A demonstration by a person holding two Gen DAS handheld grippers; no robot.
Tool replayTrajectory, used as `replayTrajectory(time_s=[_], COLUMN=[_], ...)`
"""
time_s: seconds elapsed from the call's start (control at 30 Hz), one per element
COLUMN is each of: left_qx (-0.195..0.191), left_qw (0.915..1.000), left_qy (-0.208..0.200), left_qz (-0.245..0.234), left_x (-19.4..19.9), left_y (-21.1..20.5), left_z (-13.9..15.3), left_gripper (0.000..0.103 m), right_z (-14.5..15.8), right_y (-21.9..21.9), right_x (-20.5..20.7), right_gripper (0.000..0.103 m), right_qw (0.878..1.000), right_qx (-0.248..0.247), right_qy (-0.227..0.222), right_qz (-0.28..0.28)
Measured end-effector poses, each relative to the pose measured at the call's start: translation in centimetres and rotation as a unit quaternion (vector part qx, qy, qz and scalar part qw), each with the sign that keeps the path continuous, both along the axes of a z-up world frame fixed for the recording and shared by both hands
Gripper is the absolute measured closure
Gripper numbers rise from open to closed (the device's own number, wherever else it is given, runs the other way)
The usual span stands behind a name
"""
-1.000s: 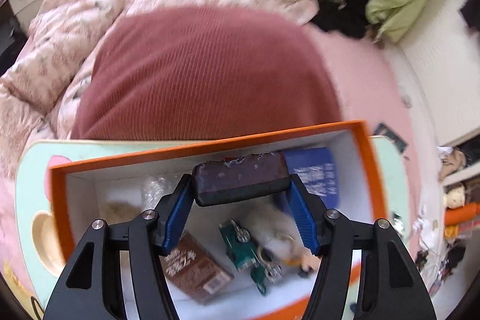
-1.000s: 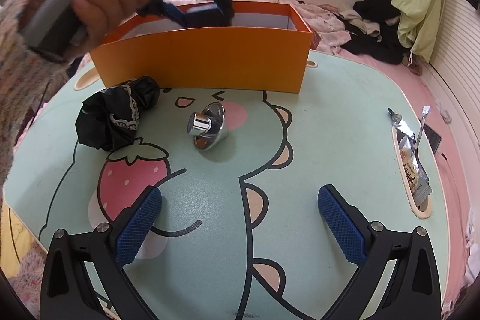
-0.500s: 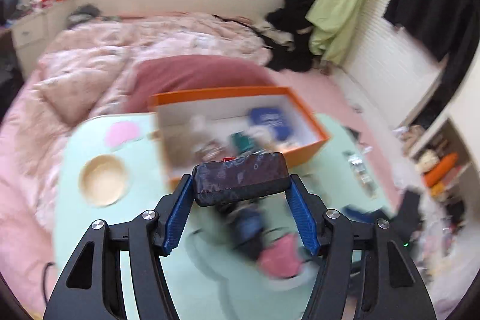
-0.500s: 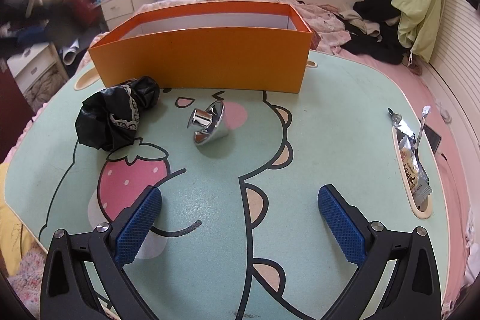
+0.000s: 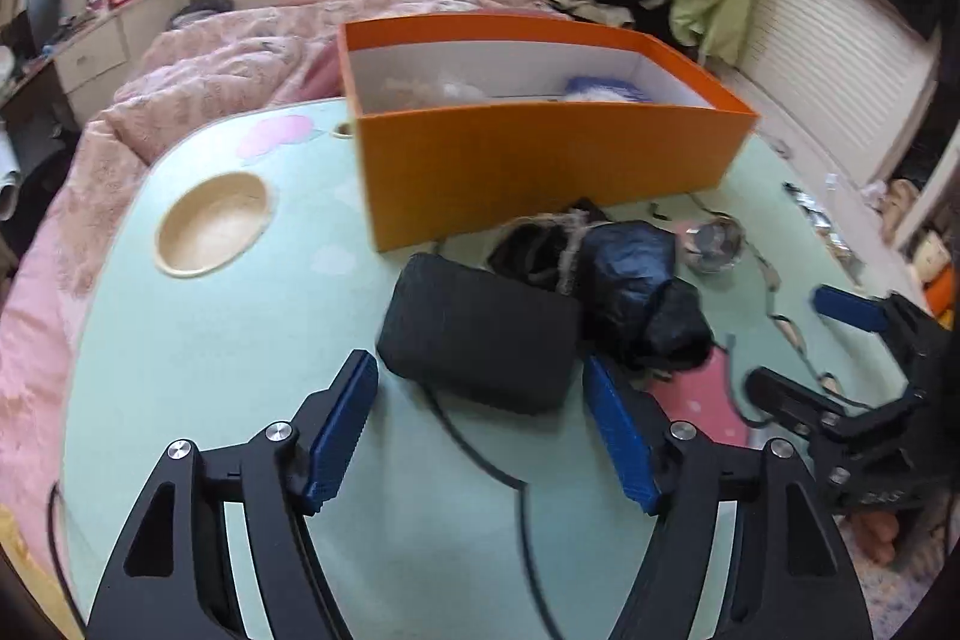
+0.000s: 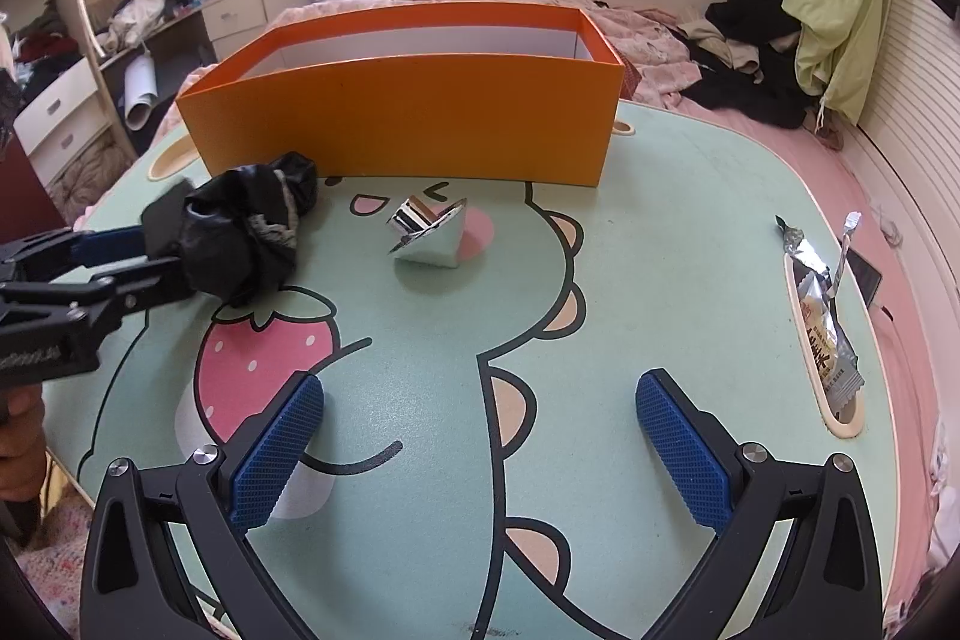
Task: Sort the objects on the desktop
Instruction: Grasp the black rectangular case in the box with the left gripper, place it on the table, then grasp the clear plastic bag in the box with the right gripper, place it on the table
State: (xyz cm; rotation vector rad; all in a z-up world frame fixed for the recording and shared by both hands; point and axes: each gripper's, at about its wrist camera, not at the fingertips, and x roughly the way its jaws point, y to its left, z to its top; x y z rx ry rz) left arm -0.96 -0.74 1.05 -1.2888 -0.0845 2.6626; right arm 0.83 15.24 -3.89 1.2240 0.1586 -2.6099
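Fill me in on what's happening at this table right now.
A person is sorting loose items into the orange box. The left gripper, its jaws opening, has a black case lying on the green table between its fingers, apparently not pressed by the pads. The right gripper hangs open and empty. A crumpled black bag and a shiny metal piece wait outside the box.

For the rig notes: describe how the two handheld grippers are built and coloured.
Both match. The left gripper and right gripper have matt black angular frames with cut-out openings, silver round pivot screws, and blue cross-hatched pads. White lettering, unreadable, marks the left gripper's body in the right wrist view.
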Motion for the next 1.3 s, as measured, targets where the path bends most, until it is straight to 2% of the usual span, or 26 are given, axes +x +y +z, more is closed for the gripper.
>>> replayTrajectory(time_s=[0.07,0.13,0.2,0.27,0.3,0.67,0.7,0.77,0.83,0.93,1.0,1.07,1.13,1.2,1.3], left_qx=[-0.001,-0.015,-0.027,-0.057,-0.068,-0.058,-0.057,-0.057,-0.057,-0.057,-0.056,-0.056,-0.055,-0.054,-0.054], left_qw=[0.9999,0.9998,0.9996,0.998,0.997,0.9976,0.9976,0.9976,0.9976,0.9975,0.9975,0.9975,0.9975,0.9975,0.9975], left_qy=[0.011,0.015,0.009,0.026,0.038,0.038,0.039,0.039,0.039,0.04,0.041,0.041,0.042,0.043,0.045], left_qz=[0.002,0.007,0.006,0.001,-0.002,-0.009,-0.009,-0.009,-0.01,-0.009,-0.01,-0.01,-0.01,-0.011,-0.012], left_x=[1.2,2.3,3.5,4.6,4.8,4.0,4.0,4.0,4.0,3.9,3.9,4.0,4.0,4.0,4.0], left_y=[-0.2,-0.3,0.0,0.7,1.2,1.7,1.6,1.6,1.6,1.8,1.8,1.7,1.7,1.7,1.7], left_z=[0.2,-0.1,-0.6,-1.1,-1.3,-1.2,-1.2,-1.2,-1.2,-1.2,-1.2,-1.2,-1.2,-1.2,-1.1], left_gripper=[0.031,0.019,0.019,0.013,0.001,0.0,0.0,0.0,0.0,0.0,0.0,0.0,0.0,0.0,0.0], right_z=[0.0,0.0,0.0,0.0,0.0,0.4,0.5,1.9,3.9,7.7,9.6,10.4,9.8,8.4,6.3], right_y=[0.0,0.0,0.0,0.0,0.0,0.0,-0.1,-0.4,-0.9,-2.3,-3.5,-5.3,-7.5,-9.4,-11.3], right_x=[0.0,0.0,0.0,0.0,0.0,-0.6,-0.6,-1.0,-1.7,-5.2,-8.4,-11.9,-15.5,-18.2,-21.2], right_gripper=[0.0,0.0,0.0,0.0,0.0,0.001,0.003,0.017,0.018,0.02,0.028,0.046,0.052,0.052,0.052], right_qw=[1.0,1.0,1.0,1.0,1.0,1.0,1.0,0.999,0.998,0.995,0.988,0.983,0.979,0.975,0.975], right_qx=[0.0,0.0,0.0,0.0,0.001,0.004,0.001,-0.018,-0.034,-0.074,-0.115,-0.131,-0.133,-0.13,-0.105], right_qy=[0.0,0.0,0.0,-0.001,-0.001,-0.013,-0.02,-0.031,-0.03,-0.048,-0.076,-0.11,-0.148,-0.178,-0.196], right_qz=[0.0,0.0,0.0,0.0,-0.001,0.001,0.006,0.025,0.036,0.053,0.064,0.063,0.053,0.042,0.018])
